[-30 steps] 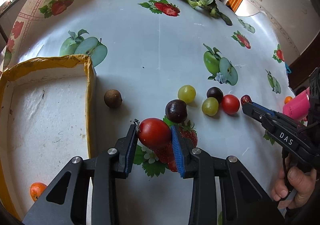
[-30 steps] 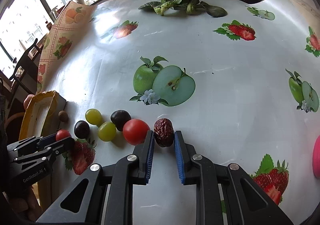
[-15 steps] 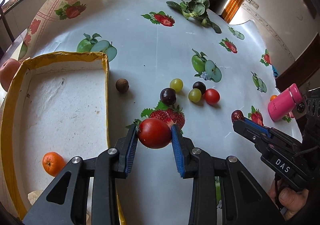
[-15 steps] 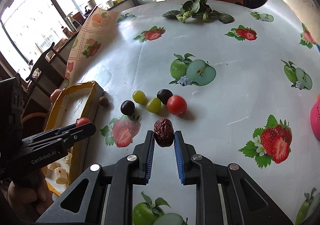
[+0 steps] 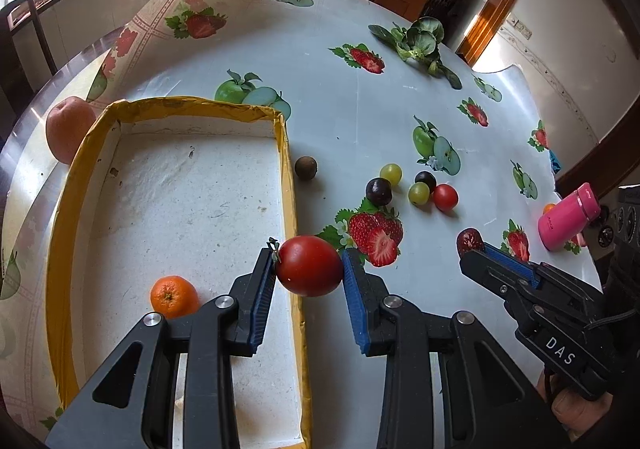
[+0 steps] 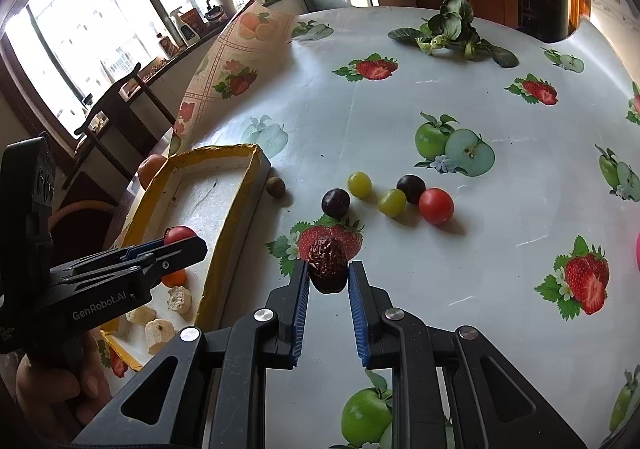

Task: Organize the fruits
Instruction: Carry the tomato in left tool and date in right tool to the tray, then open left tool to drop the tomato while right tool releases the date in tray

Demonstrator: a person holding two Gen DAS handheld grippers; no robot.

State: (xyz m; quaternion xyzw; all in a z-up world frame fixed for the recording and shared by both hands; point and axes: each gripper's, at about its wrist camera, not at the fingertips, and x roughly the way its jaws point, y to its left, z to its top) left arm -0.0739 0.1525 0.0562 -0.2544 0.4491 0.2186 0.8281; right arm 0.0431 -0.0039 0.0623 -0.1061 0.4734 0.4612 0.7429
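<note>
Left gripper [image 5: 310, 275]: clenched on tomato [image 5: 309, 265], lower centre, carried over tray [image 5: 60, 217] rim for dropping.
Right gripper [image 6: 328, 281]: clenched on date [image 6: 327, 264], lifted, likely tray-bound.

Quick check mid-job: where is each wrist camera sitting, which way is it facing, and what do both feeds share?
Left wrist: looks down along the left tongs holding a red tomato over the tray; the right tongs and fingers show at right.
Right wrist: looks down along the right tongs holding a wrinkled date; the left tongs and a hand show at left.
Shared: tray, loose grapes, leafy greens.
</note>
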